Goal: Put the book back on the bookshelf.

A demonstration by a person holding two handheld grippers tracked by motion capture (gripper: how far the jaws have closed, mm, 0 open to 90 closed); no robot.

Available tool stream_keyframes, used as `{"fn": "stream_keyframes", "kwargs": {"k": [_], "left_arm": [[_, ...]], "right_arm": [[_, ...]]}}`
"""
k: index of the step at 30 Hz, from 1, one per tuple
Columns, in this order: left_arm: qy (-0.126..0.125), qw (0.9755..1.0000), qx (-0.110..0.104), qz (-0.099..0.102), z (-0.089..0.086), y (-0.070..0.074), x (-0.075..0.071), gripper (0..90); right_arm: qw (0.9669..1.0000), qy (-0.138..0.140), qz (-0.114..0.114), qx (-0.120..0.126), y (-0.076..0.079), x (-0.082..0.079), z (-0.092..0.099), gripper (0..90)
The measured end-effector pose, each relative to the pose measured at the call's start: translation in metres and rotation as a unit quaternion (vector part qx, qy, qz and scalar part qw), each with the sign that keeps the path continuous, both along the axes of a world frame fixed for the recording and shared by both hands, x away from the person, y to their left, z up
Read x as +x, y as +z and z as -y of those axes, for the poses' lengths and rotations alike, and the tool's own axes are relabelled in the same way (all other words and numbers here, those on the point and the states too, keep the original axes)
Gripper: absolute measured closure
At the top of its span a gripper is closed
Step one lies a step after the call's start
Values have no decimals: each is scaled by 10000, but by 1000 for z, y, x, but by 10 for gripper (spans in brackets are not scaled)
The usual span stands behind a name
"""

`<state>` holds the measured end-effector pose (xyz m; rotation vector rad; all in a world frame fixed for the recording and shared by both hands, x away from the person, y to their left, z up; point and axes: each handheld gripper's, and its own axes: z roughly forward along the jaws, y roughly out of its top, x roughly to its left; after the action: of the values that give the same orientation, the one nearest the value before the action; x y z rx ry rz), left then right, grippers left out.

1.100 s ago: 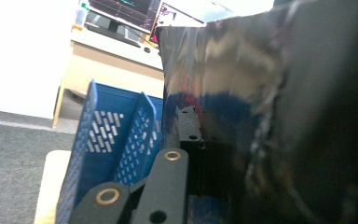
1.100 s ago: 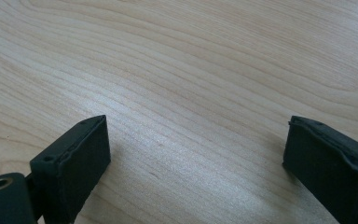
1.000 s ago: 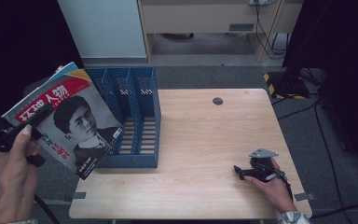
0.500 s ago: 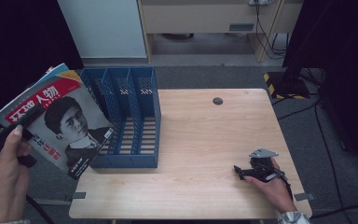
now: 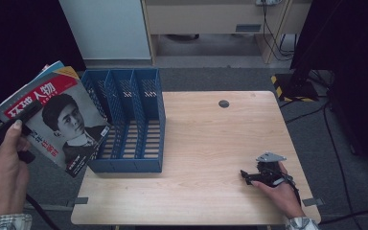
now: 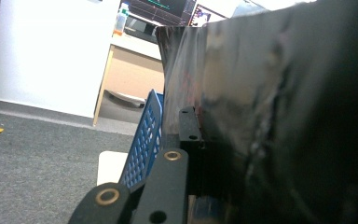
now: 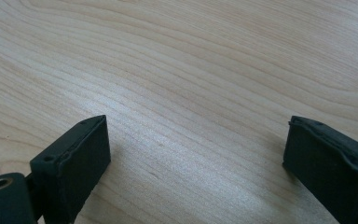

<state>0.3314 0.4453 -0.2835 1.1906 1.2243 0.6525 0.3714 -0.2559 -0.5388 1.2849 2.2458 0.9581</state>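
High view: left claw (image 5: 0,132) clamps a magazine stack (image 5: 57,120) beyond the worktop's (image 5: 211,143) left edge, tilted toward the blue file rack (image 5: 129,120), likely for slotting; right claw (image 5: 249,176) rests wide, empty, near the right edge.

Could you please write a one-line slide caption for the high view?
Left tool holds magazines beside a blue file organizer; right tool rests open on the wooden table.
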Motion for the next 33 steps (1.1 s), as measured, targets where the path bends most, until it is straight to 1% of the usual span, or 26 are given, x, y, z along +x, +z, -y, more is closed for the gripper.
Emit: {"fn": "stream_keyframes", "kwargs": {"k": [10, 14, 18, 21, 24, 30, 33], "left_arm": [[45, 10000, 24, -48, 5, -3, 12, 864], [30, 10000, -21, -53, 8, -5, 20, 864], [19, 10000, -36, -49, 9, -6, 24, 864], [24, 10000, -39, -31, 10, -6, 28, 864], [34, 9999, -101, 35, 11, -7, 32, 864], [53, 9998, -146, 138, 11, -8, 38, 864], [65, 9998, -148, 134, 12, -8, 41, 864]], "right_arm": [[10000, 4, -3, 2, 0, 0, 0, 74], [10000, 16, -5, 4, 0, 0, 0, 74], [10000, 18, -5, 3, 0, 0, 0, 74], [10000, 17, -5, 4, 0, 0, 0, 74], [10000, 15, -3, 2, 0, 0, 0, 74], [10000, 18, -4, 3, 0, 0, 0, 75], [10000, 17, -4, 2, 0, 0, 0, 74]]}}
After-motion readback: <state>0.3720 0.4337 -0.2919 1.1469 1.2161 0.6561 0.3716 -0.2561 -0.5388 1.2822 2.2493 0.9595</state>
